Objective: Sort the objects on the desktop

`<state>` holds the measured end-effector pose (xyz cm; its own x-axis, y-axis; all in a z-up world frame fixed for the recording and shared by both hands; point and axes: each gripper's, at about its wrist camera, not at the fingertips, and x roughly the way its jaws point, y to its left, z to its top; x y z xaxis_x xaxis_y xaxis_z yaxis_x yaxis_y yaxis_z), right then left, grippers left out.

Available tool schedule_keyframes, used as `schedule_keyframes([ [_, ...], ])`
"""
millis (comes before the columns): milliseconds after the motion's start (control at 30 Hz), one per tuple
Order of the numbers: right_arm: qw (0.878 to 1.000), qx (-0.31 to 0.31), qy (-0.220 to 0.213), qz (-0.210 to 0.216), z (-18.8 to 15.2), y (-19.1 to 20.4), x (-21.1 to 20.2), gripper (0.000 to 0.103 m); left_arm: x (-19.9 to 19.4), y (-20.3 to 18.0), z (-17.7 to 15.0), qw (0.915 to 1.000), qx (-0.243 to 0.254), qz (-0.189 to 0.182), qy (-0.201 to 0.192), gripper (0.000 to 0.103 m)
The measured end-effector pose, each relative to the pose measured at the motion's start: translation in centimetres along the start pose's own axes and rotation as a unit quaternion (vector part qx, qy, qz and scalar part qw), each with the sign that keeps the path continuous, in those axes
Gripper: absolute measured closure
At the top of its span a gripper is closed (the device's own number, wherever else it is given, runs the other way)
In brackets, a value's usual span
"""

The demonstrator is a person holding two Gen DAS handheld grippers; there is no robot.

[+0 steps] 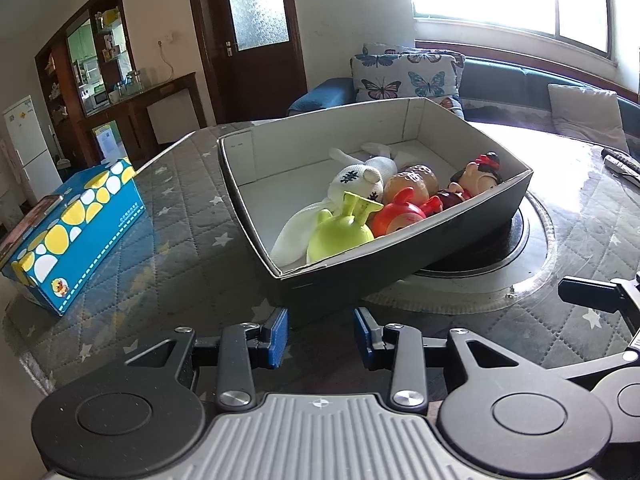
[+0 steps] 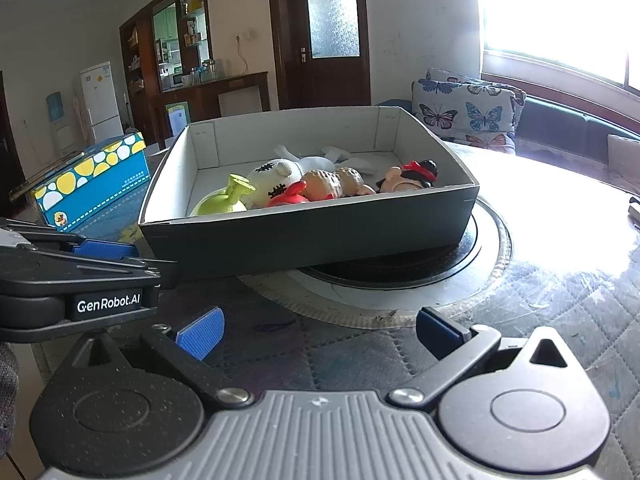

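Observation:
A dark box with a white inside (image 1: 240,184) (image 2: 304,236) sits on the table, partly over a round black hotplate (image 1: 516,236) (image 2: 460,256). In it lie a white plush toy (image 1: 360,180) (image 2: 276,176), a green toy (image 1: 340,232) (image 2: 224,200), a red toy (image 1: 396,216) (image 2: 288,198), a brown toy (image 1: 412,180) (image 2: 328,184) and a figure with a red band (image 1: 480,176) (image 2: 412,176). My left gripper (image 1: 320,332) is open and empty just before the box. My right gripper (image 2: 320,332) is open wide and empty, further back.
A blue tissue box with yellow and white dots (image 1: 72,236) (image 2: 92,184) stands at the left. Remote controls (image 1: 620,164) lie at the far right. The left gripper's body (image 2: 80,276) shows left of the right gripper. The quilted cover (image 1: 192,248) spans the table.

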<state>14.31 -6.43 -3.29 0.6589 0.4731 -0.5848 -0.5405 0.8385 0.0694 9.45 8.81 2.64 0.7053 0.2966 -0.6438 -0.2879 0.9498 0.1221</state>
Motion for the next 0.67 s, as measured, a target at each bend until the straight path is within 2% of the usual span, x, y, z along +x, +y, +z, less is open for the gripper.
schedule_keyframes([
  [667,1.000,-0.003,0.002,-0.003,0.50,-0.64,0.64,0.000,0.65,-0.81,0.69,0.9997,0.001,-0.024,0.005,0.067],
])
